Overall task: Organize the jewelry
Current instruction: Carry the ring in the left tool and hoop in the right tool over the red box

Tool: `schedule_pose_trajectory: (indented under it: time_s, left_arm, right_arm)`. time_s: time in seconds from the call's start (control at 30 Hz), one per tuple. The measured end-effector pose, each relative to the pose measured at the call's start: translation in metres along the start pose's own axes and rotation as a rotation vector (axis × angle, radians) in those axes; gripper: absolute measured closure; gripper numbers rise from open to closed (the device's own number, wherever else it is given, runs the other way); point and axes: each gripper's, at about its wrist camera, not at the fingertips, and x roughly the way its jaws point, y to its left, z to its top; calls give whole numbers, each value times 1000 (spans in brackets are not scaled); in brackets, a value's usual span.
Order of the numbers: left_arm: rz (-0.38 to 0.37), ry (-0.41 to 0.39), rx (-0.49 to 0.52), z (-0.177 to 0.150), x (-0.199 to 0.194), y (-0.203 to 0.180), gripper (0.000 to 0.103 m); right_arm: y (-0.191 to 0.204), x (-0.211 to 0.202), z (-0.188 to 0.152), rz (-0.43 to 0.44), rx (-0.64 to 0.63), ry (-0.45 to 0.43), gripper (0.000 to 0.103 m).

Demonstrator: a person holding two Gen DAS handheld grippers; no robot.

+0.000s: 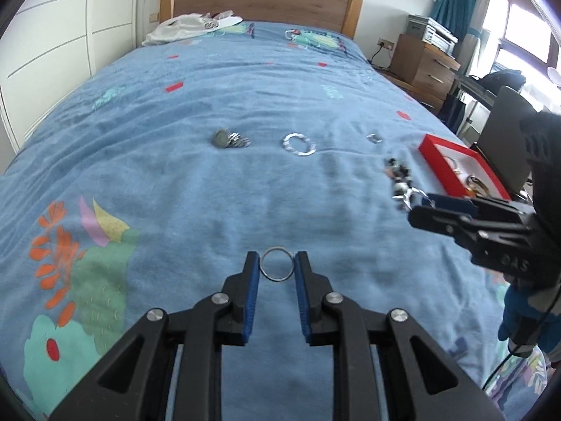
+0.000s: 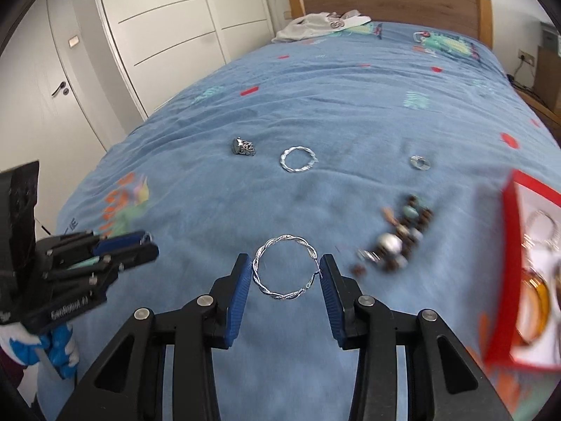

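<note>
Left wrist view: the left tongs (image 1: pixel 277 269) pinch a small plain ring (image 1: pixel 277 264) above the blue bed (image 1: pixel 196 189). The right tongs (image 2: pixel 284 273) clamp a twisted silver hoop (image 2: pixel 285 268). A matching hoop (image 2: pixel 298 163) lies farther up the bed, left of the red box (image 2: pixel 510 231).

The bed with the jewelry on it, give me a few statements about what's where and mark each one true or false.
1. The left gripper holds a plain ring between its jaws. True.
2. The right gripper holds a beaded bracelet. False: it holds a twisted silver hoop; the beaded bracelet lies on the blue bedspread.
3. A second twisted hoop lies on the bedspread. True.
4. The red box is empty. False: jewelry lies inside.
</note>
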Motion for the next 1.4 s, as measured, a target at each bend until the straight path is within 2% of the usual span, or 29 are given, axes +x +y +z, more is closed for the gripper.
schedule_pose_trajectory:
  time_s: [0.17, 0.3, 0.47, 0.6, 0.83, 1.03, 1.2, 1.4]
  left_arm:
    - [-42, -8, 39, 4, -16, -37, 84]
    - [-100, -7, 89, 12, -19, -80, 84]
    - [-192, 3, 151, 34, -5, -141, 84]
    - [-264, 11, 202, 59, 18, -191, 84]
    - [-329, 45, 284, 106, 90, -268, 84]
    - [-315, 93, 354, 132, 154, -304, 84]
    - [-297, 141, 422, 139, 195, -319, 84]
    - [-277, 180, 452, 135, 220, -323, 84]
  right_arm:
    - [-24, -49, -23, -42, 31, -24, 63]
    - [-57, -88, -39, -97, 68, -44, 63]
    - [-114, -127, -51, -187, 123, -69, 63]
    - [-158, -140, -50, -232, 156, -77, 63]
    - [-236, -120, -25, -277, 162, -43, 63]
    - [-293, -83, -3, -267, 118, 30, 63]
    - [-312, -55, 6, -239, 51, 101, 63]
    - [-318, -36, 8, -208, -20, 170, 63]
